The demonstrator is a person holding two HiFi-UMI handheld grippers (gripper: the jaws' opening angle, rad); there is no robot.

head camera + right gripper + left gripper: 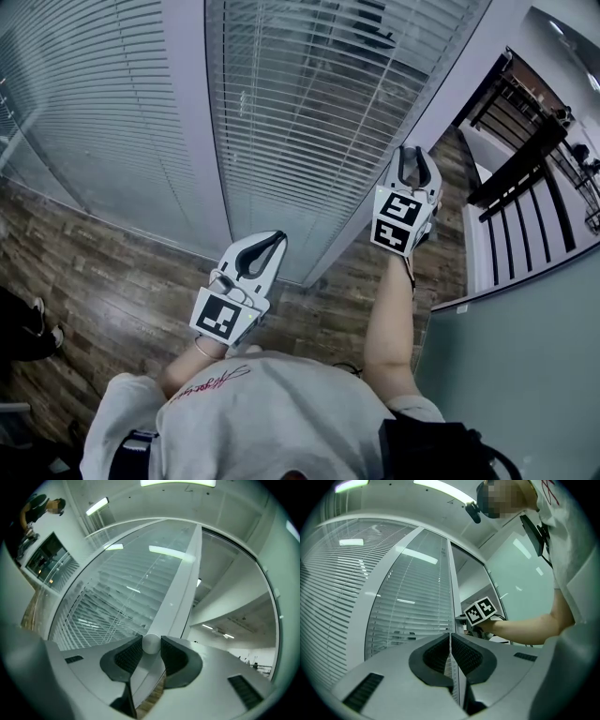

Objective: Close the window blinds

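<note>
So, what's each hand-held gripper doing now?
Left hand-held gripper: closed, nothing clearly held.
Right hand-held gripper: closed on a white round knob.

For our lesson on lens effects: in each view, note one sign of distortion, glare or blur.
Head view: the blinds bow outward. Left gripper view: straight window frame curves; ceiling lights mirror in the glass. Right gripper view: glare streaks on the glass above the white knob in the right claw.

Bright ceiling strip lights (176, 482); their glare streaks the glass (164, 552) over the blinds (108, 602); fisheye bending, dark vignetted corners.
</note>
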